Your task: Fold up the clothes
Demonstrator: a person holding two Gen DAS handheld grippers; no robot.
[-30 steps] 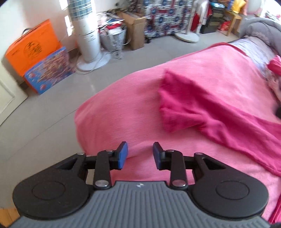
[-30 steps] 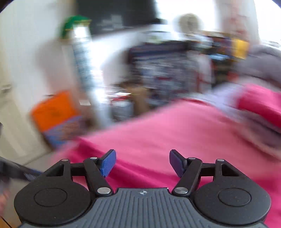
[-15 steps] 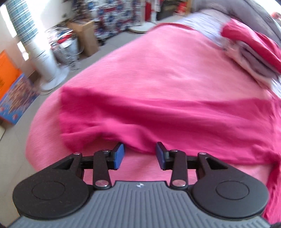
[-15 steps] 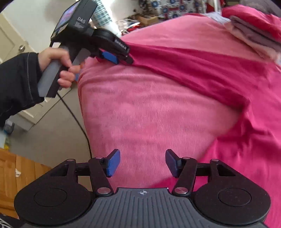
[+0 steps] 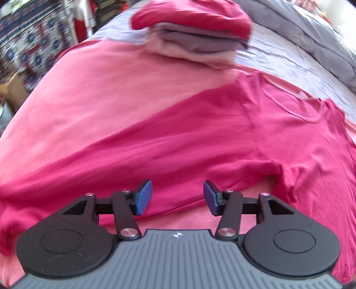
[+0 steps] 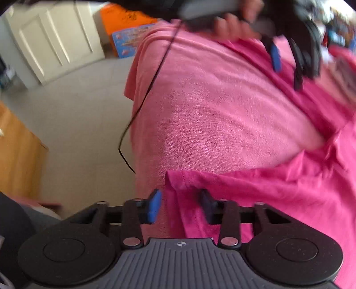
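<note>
Now the right hand-held gripper point(image 6: 179, 205) has just been closing, a hem corner of the magenta T-shirt point(image 5: 222, 142) between its jaws, pads not yet pressing. Farther along that shirt, the left hand-held gripper point(image 5: 178, 197) has been opening, empty. Beyond it a folded stack point(image 5: 193, 33) rests; this shirt lies unfolded on the bed point(image 6: 211, 111).

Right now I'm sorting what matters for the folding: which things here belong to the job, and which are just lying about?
In the job:
- magenta T-shirt, spread on the pink blanket
- left gripper
- right gripper, at the shirt's corner
- stack of folded clothes

Lying about:
- orange box
- white door
</note>
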